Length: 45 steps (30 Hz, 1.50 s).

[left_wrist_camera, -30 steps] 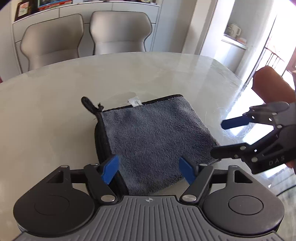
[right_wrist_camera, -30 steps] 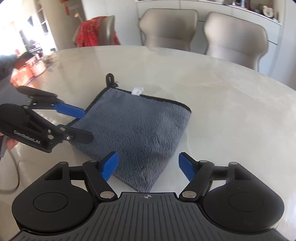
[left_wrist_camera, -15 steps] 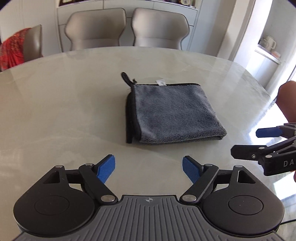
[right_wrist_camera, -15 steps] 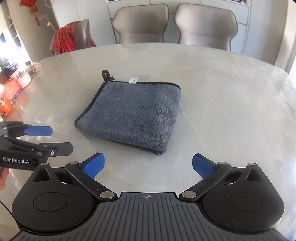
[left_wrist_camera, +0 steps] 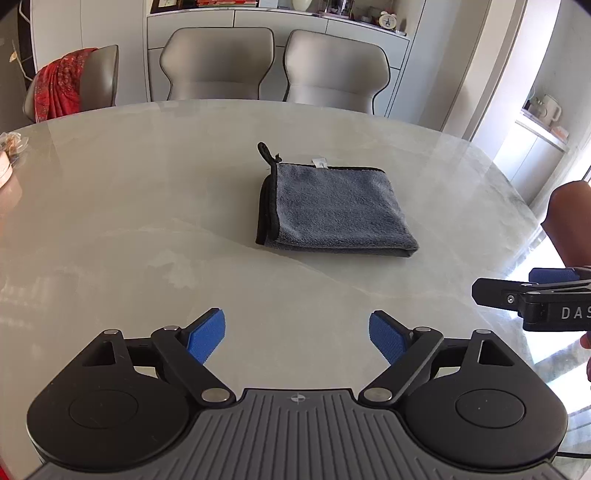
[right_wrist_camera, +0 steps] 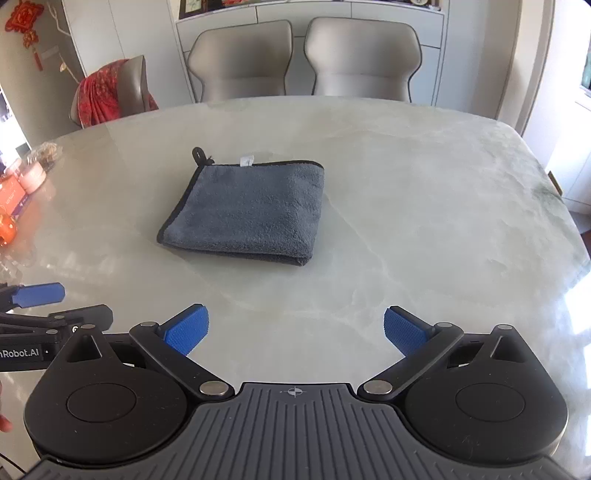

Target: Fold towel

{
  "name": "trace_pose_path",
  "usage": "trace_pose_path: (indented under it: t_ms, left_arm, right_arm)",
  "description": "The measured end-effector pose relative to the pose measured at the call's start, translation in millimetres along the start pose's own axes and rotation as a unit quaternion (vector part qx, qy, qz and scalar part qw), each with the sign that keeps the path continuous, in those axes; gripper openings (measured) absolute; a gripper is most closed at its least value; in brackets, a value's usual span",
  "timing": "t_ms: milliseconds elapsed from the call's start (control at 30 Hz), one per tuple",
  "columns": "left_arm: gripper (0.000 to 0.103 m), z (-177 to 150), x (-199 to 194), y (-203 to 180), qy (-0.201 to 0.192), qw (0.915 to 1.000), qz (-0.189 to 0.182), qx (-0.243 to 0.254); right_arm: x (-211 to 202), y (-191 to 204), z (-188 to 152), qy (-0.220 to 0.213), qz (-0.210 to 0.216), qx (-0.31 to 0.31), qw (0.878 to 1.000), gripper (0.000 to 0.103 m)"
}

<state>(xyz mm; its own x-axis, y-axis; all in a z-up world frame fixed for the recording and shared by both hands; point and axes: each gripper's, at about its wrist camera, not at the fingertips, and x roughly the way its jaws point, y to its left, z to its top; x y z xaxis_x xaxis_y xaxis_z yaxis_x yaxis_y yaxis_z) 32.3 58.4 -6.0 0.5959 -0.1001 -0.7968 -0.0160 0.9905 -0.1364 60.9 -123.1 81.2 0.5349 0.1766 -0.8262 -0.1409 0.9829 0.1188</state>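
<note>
Two hand-held black grippers with blue ribbed pads hover above a pale, marbled stone table (left_wrist_camera: 110, 206), each seen from its own camera.

The left gripper (left_wrist_camera: 297, 338) has its jaws spread wide and opening further, with nothing between them but bare tabletop. The right gripper (right_wrist_camera: 295, 332) has its jaws at their widest, also empty and touching nothing. In the left view, the right gripper shows side-on at the right edge, with part of a hand (left_wrist_camera: 570, 229) beyond it. In the right view, the left gripper's tips reach in from the left edge.

The task's thing, a grey fluffy microfibre towel with black edging (left_wrist_camera: 334, 212), lies folded into a neat, thick square near the middle of the table, well apart from both grippers and farther away than they are. Its black hanging loop (left_wrist_camera: 266, 151) sticks out at the far left corner, and a small white label (left_wrist_camera: 319, 162) pokes from the far edge. The folded edge faces the near side.

The table is glossy and reflects window light on its right side. At its far side stand two beige padded chairs (left_wrist_camera: 218, 66) side by side. A third chair at the far left has a red patterned cloth (left_wrist_camera: 59, 86) draped over it. Behind the chairs runs a white cabinet (left_wrist_camera: 258, 22) with small ornaments on top. In the right view, small orange and pink items (right_wrist_camera: 22, 181) sit at the table's left edge.
</note>
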Motion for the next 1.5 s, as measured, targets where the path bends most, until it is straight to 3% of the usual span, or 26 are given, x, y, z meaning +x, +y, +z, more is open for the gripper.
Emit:
trace_pose_path:
  t_ms: [333, 567, 833, 1500]
  left_arm:
    - [0.097, -15, -45, -12, -0.035, 0.9994, -0.003, 0.002]
    - [0.1, -20, -64, -15, -0.051, 0.9987, -0.003, -0.003]
    - [0.102, -22, -74, -23, -0.067, 0.9973, 0.024, 0.014]
    - [0.102, -20, -68, -16, -0.057, 0.9978, 0.035, 0.0]
  right_arm:
    - [-51, 11, -23, -0.035, -0.037, -0.014, 0.999, 0.102]
    - [-71, 17, -32, -0.052, -0.031, -0.014, 0.998, 0.102]
    - [-83, 15, -40, -0.078, -0.04, 0.001, 0.996, 0.102]
    - [-75, 11, -45, -0.067, -0.051, -0.005, 0.996, 0.102]
